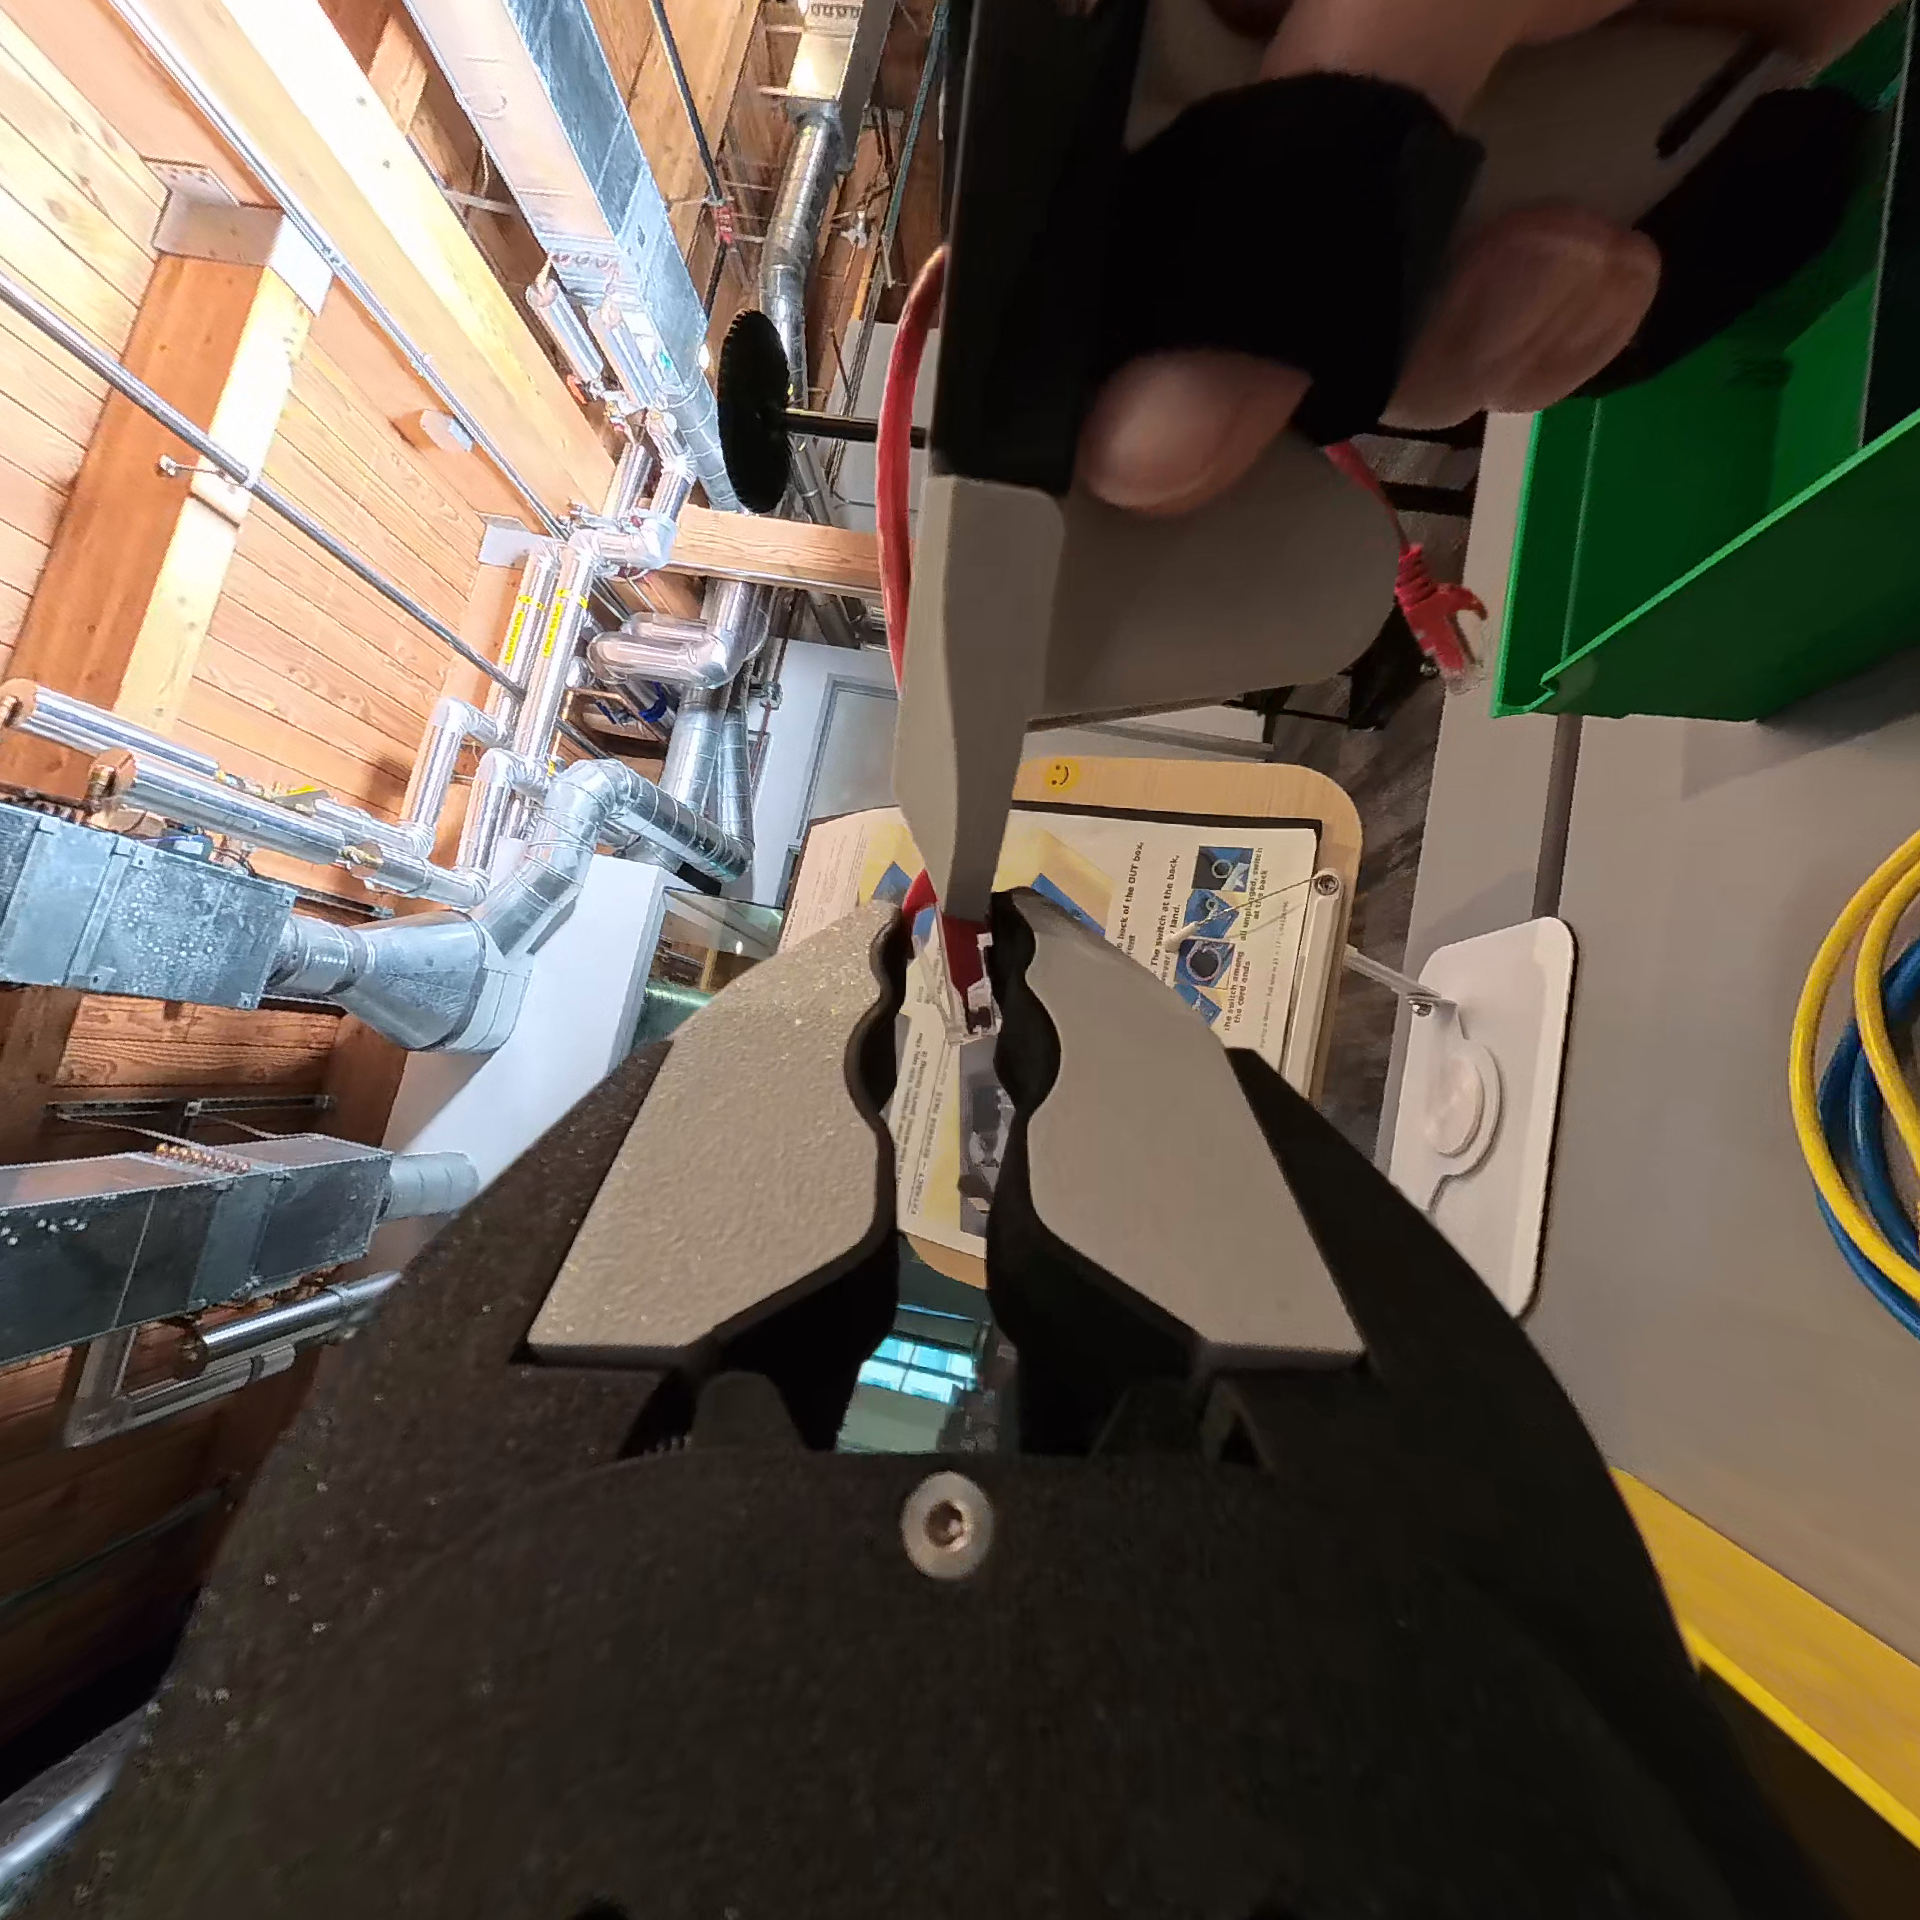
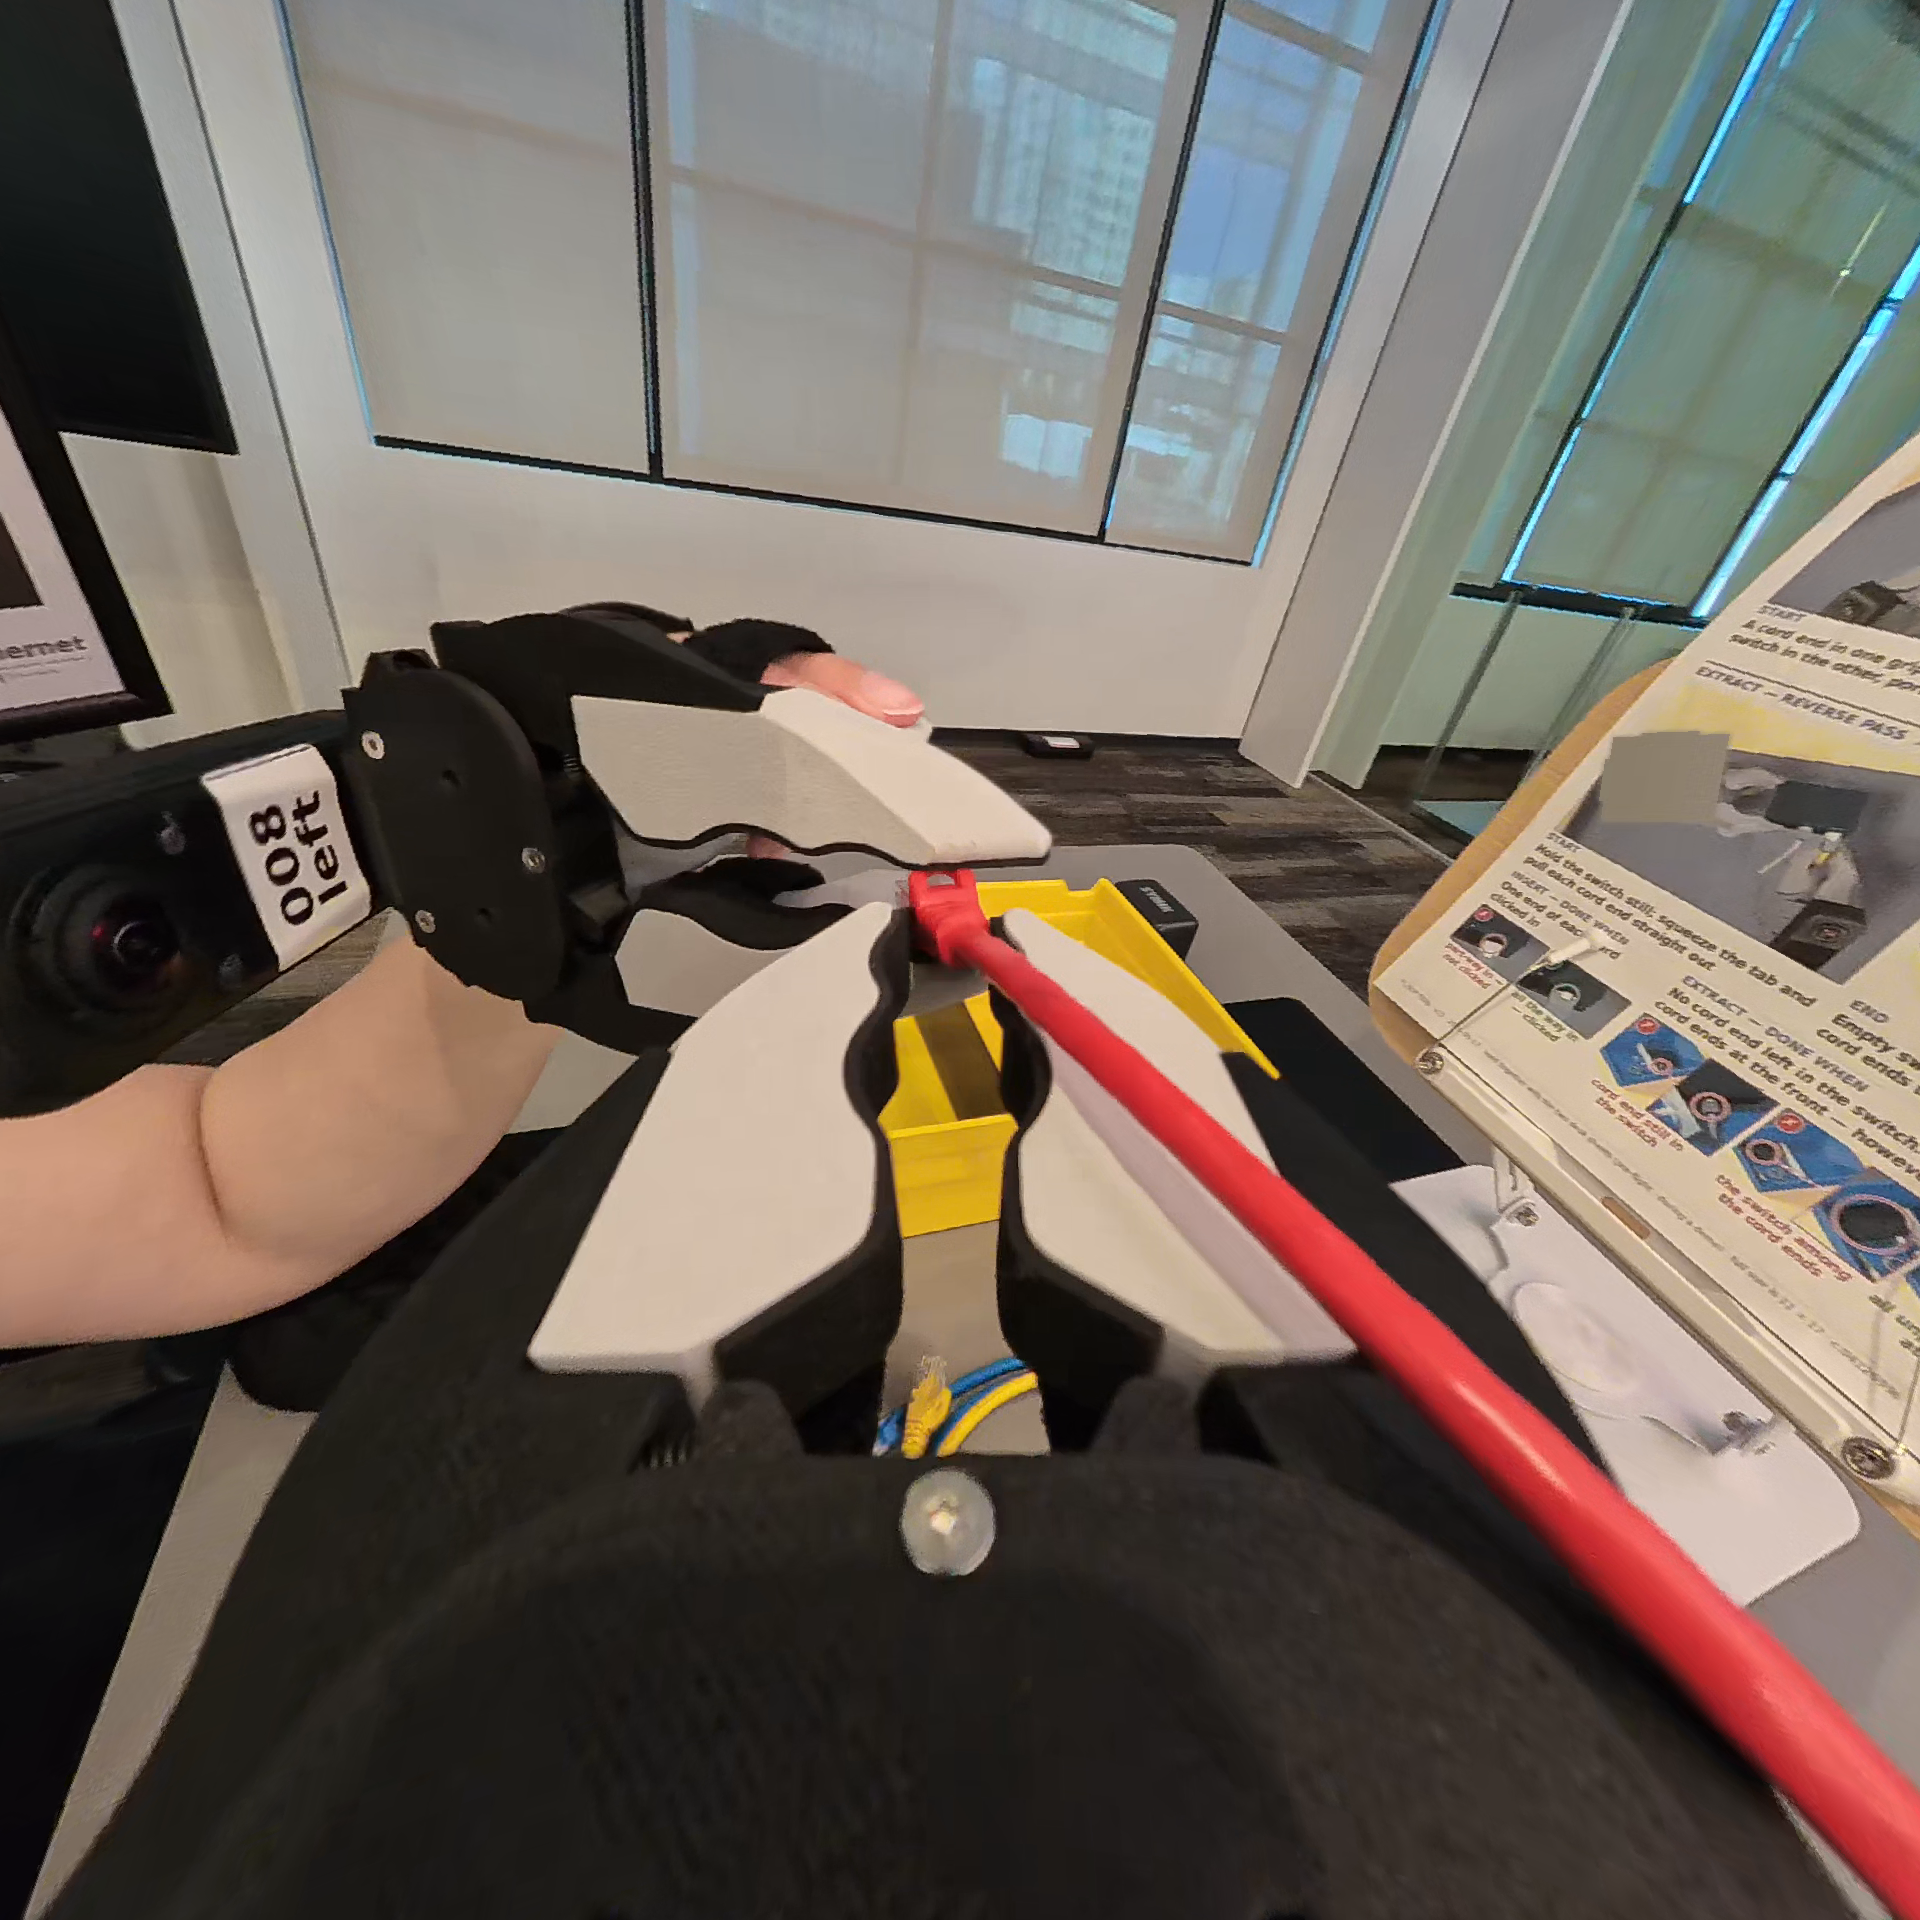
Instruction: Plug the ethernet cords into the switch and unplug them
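A red ethernet cord (image 2: 1351, 1299) ends in a plug (image 2: 940, 920) with a clear tip (image 1: 966, 982). My right gripper (image 2: 951, 920) is shut on the plug's red boot, and the cord trails back over its right finger. My left gripper (image 1: 951, 935) comes in from the side and is closed around the clear tip of the same plug. It shows in the right wrist view (image 2: 956, 868) on the left. The right gripper shows in the left wrist view (image 1: 966, 883) from above. The black switch (image 2: 1153, 902) sits beyond a yellow bin (image 2: 945, 1143), apart from both grippers.
The cord's other red plug (image 1: 1439, 613) hangs near a green bin (image 1: 1714, 468). Coiled yellow and blue cords (image 1: 1849, 1091) lie on the grey table (image 1: 1714, 1039). An instruction board (image 2: 1714, 935) stands on the right on a white stand. The tips of both grippers are at nearly the same place.
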A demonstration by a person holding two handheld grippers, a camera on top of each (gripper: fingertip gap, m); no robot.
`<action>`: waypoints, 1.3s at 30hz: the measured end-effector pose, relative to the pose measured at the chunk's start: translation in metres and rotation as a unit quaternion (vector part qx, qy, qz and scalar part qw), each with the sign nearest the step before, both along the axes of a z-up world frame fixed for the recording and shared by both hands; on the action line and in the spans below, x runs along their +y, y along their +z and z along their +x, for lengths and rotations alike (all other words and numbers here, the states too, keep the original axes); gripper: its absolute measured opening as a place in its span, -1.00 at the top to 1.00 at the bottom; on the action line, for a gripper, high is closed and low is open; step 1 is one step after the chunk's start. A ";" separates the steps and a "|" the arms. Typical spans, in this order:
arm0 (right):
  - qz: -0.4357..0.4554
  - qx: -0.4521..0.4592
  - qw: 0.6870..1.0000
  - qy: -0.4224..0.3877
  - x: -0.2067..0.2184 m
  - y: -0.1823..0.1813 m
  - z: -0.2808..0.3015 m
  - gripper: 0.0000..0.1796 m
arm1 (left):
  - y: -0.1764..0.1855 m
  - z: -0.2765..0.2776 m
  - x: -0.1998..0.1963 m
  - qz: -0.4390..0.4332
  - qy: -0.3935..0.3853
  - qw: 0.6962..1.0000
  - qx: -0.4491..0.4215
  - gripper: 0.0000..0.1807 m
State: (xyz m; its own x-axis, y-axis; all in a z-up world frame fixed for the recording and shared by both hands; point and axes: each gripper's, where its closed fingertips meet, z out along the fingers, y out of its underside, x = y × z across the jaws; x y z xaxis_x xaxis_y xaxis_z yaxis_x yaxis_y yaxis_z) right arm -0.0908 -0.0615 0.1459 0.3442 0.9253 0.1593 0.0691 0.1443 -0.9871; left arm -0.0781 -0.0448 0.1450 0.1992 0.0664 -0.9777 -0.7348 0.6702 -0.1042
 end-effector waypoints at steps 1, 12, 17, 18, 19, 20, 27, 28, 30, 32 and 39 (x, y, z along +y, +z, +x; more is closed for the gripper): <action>-0.002 -0.001 1.000 0.008 -0.001 0.000 0.000 0.84 | 0.000 0.000 -0.001 0.003 -0.003 1.000 0.003 0.85; -0.011 -0.018 0.998 0.055 -0.010 -0.004 0.003 0.86 | -0.005 0.002 -0.008 0.007 -0.018 0.999 0.028 0.85; 0.023 -0.042 0.998 0.043 -0.010 -0.006 0.004 0.86 | -0.007 0.002 -0.007 0.009 -0.014 0.999 0.037 0.84; 0.023 -0.045 0.998 0.043 -0.010 -0.007 0.004 0.85 | -0.007 0.002 -0.008 0.009 -0.013 0.999 0.040 0.84; 0.020 -0.048 0.998 0.045 -0.010 -0.008 0.004 0.85 | -0.008 0.002 -0.008 0.008 -0.013 0.999 0.042 0.84; 0.016 -0.049 0.997 0.049 -0.011 -0.009 0.004 0.85 | -0.009 0.002 -0.008 0.007 -0.014 0.999 0.044 0.84; 0.009 -0.058 0.997 0.045 -0.010 -0.012 0.007 0.86 | -0.012 0.005 -0.007 0.011 -0.010 0.998 0.055 0.84; 0.012 -0.056 0.997 0.044 -0.009 -0.012 0.007 0.86 | -0.012 0.005 -0.006 0.013 -0.008 0.998 0.055 0.84; 0.005 -0.053 0.997 0.046 -0.009 -0.013 0.006 0.86 | -0.013 0.004 -0.006 0.013 -0.004 0.998 0.058 0.84; -0.006 -0.051 0.997 0.054 -0.008 -0.014 0.006 0.86 | -0.014 0.004 -0.005 0.016 0.001 0.998 0.067 0.84; -0.004 -0.052 0.997 0.052 -0.003 -0.016 0.007 0.86 | -0.018 0.005 0.001 0.000 0.019 0.998 0.057 0.82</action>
